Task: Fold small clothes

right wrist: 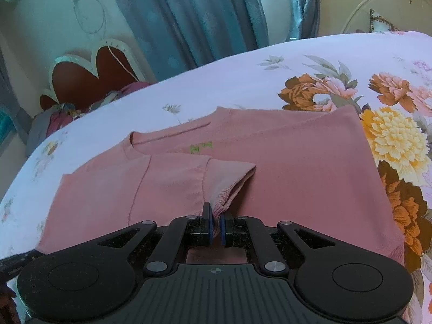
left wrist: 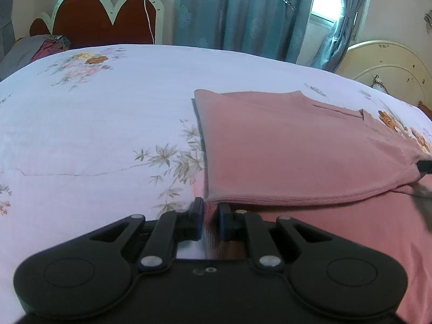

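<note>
A small pink shirt (left wrist: 297, 148) lies on the flowered bedsheet (left wrist: 108, 124), its left side folded over onto the body. My left gripper (left wrist: 210, 210) is shut on the shirt's ribbed hem at the folded edge. In the right wrist view the shirt (right wrist: 297, 167) shows its neckline and a green label (right wrist: 201, 147). My right gripper (right wrist: 215, 222) is shut on the cuff of the short sleeve (right wrist: 229, 183), which lies across the shirt's front. The right gripper's tip shows at the right edge of the left wrist view (left wrist: 424, 166).
A red and white headboard (left wrist: 102, 19) and a heap of clothes (left wrist: 40, 47) stand at the far left of the bed. Blue curtains (left wrist: 243, 10) and a window hang behind. A cream round headboard (left wrist: 391, 64) is at the right. The left gripper's body edges into the right view (right wrist: 19, 260).
</note>
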